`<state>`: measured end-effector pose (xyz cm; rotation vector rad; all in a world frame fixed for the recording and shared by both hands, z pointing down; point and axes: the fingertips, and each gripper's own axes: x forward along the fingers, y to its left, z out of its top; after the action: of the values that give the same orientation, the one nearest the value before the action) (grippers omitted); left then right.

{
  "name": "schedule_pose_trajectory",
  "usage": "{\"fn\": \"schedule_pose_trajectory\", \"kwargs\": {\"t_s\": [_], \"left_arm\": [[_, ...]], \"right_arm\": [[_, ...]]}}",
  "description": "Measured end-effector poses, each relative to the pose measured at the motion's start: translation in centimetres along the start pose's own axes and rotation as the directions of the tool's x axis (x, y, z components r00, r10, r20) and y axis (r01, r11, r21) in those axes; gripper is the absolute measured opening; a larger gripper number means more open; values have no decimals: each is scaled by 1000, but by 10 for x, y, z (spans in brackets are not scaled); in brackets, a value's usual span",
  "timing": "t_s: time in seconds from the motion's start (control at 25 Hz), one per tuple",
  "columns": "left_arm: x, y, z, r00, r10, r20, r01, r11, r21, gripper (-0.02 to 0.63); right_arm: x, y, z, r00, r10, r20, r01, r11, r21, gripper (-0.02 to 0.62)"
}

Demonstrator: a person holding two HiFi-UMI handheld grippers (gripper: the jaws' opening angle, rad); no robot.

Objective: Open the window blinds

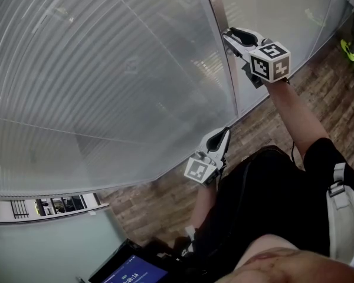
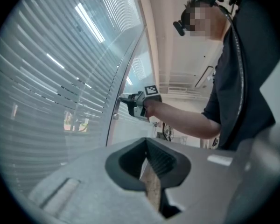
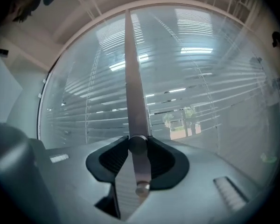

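Grey horizontal window blinds [image 1: 106, 69] fill the upper left of the head view, with slats [image 3: 200, 92] partly tilted so that trees and a building show through. My right gripper [image 1: 229, 35] [image 3: 137, 146] is raised at the blinds' right edge and is shut on the thin tilt wand [image 3: 133, 78]. The wand runs up between the jaws, and its end cap [image 3: 142, 188] hangs below the pads. My left gripper [image 1: 223, 135] [image 2: 147, 146] is held lower, near my waist, and is shut with nothing in it. It looks toward the right gripper [image 2: 123, 98].
A grey mullion [image 1: 224, 69] separates these blinds from a second blind panel [image 1: 277, 10] on the right. Wooden flooring [image 1: 265, 122] lies below. A window ledge [image 1: 47, 210] runs at lower left. A screen with a blue display [image 1: 130, 273] sits at the bottom.
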<state>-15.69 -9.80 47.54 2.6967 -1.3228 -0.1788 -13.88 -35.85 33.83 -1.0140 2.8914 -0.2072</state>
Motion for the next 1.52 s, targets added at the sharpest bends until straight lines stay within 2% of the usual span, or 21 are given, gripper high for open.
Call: {"fn": "schedule_pose_trajectory", "kwargs": {"t_s": [0.84, 0.96, 1.08, 1.16, 1.32, 1.4, 1.52], "left_arm": [[-5, -3, 1, 1000, 9, 9, -9, 1000, 11, 2], [-3, -6, 0, 1000, 4, 10, -4, 1000, 12, 2], [-3, -7, -1, 1000, 3, 3, -3, 1000, 7, 2], [-2, -8, -1, 1000, -1, 2, 1, 1000, 7, 2], [0, -9, -3, 1000, -8, 1, 8, 1000, 7, 2], [1, -10, -3, 1000, -10, 1, 10, 1000, 6, 2], [1, -10, -2, 1000, -12, 3, 12, 1000, 8, 2]], "right_arm": [[-1, 1, 2, 1000, -4, 7, 4, 1000, -7, 134], [-3, 3, 3, 1000, 2, 2, -2, 998, -60, 196], [-9, 5, 3, 1000, -10, -9, 8, 982, -186, 216], [-13, 8, 4, 999, -19, -31, 8, 949, -316, 215], [-15, 14, 1, 996, -41, -76, -9, 822, -569, 215], [-16, 16, 2, 993, -71, -99, -15, 736, -676, 213], [-16, 22, -1, 986, -103, -131, -51, 561, -826, 187]]}}
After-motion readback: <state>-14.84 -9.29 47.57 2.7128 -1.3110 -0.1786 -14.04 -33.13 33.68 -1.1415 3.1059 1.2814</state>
